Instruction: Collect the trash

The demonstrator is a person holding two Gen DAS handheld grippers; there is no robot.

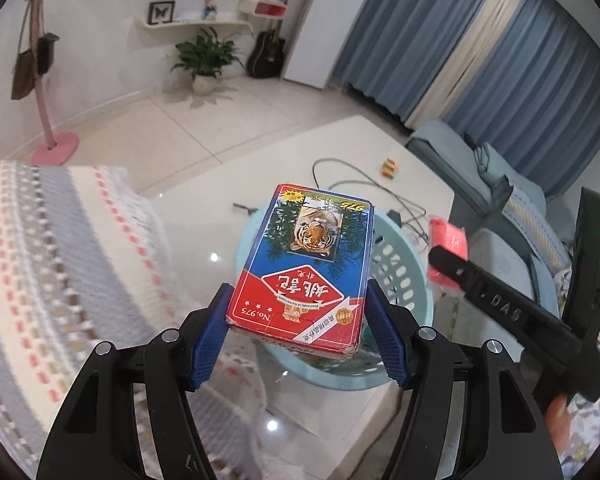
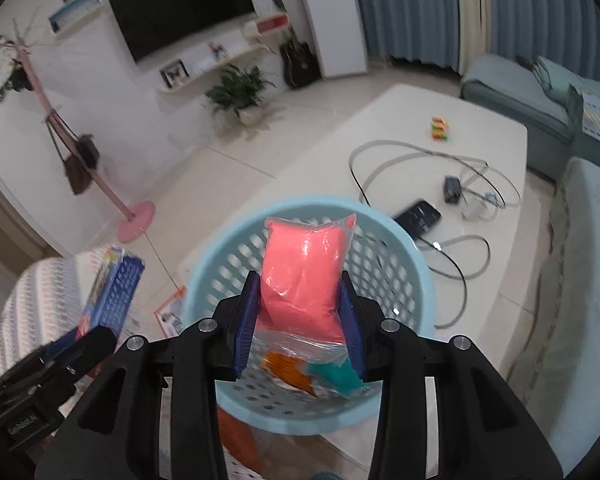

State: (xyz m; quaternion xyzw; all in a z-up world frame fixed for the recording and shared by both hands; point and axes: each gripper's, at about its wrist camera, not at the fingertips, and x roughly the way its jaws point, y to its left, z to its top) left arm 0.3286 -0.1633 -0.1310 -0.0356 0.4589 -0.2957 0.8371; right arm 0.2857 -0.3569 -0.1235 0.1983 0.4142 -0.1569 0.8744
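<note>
Presently held, left gripper: one red-and-blue cardboard playing-card box with a tiger picture, clamped between the blue pads, raised above the near rim of a pale blue perforated plastic basket.

Right gripper: one clear plastic packet filled with pink material, pinched between both blue pads and poised over the basket's open mouth; inside the basket, beneath the packet, orange and teal wrappers.

Basket position: on a white glossy low table. Also on the table: looped grey and black cables, a black phone, a small multicoloured block.

Surroundings: grey-and-cream knitted throw with pink dashes to the left, teal sofa, green potted plant, pink coat stand, blue curtains.
</note>
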